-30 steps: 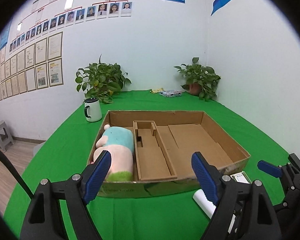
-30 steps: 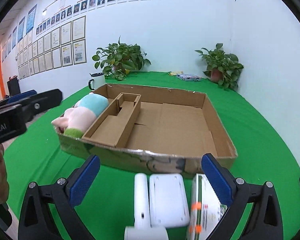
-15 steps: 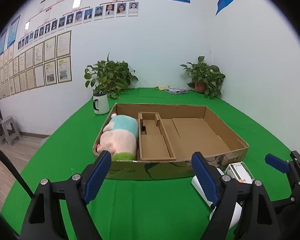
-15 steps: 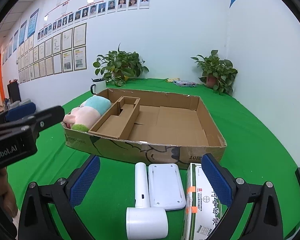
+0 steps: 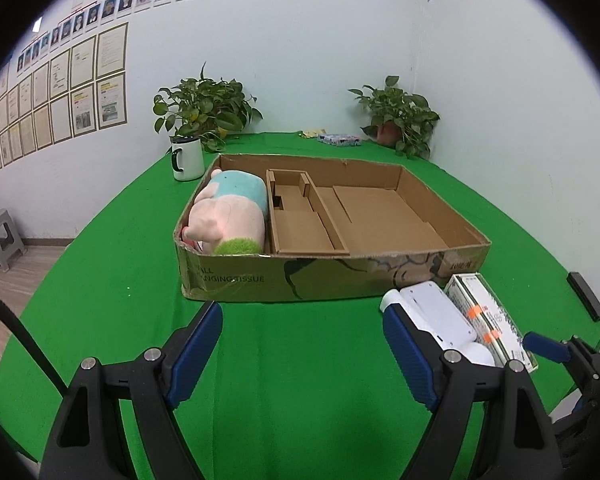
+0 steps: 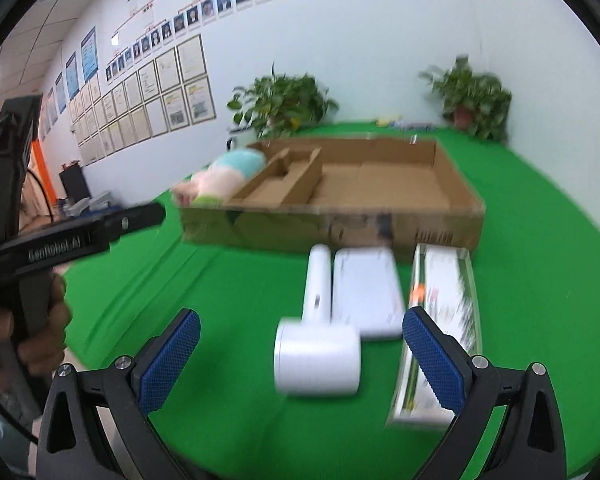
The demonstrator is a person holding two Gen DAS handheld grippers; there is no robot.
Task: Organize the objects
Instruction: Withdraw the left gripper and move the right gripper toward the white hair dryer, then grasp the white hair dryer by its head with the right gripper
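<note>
A shallow cardboard box (image 5: 428,278) (image 6: 260,232) sits on the green table. A pink and blue plush toy (image 5: 232,212) (image 6: 220,178) lies in its left compartment. In front of the box's right corner lie a white hair-dryer-shaped device (image 6: 318,320), a white flat box (image 6: 366,292) (image 5: 436,312) and a green-white carton (image 6: 440,320) (image 5: 488,320). My left gripper (image 5: 302,348) is open and empty above the cloth before the box. My right gripper (image 6: 300,358) is open and empty, just short of the white device.
A white mug (image 5: 187,158) stands behind the box's left corner. Two potted plants (image 5: 204,110) (image 5: 400,116) and small packets (image 5: 338,139) are at the table's back. A black bar (image 5: 586,296) lies at the right edge. Stools (image 5: 0,240) stand on the floor.
Both grippers have pulled back from the box and stayed open. The right wrist view has swung, so the white device now lies between its fingers.
</note>
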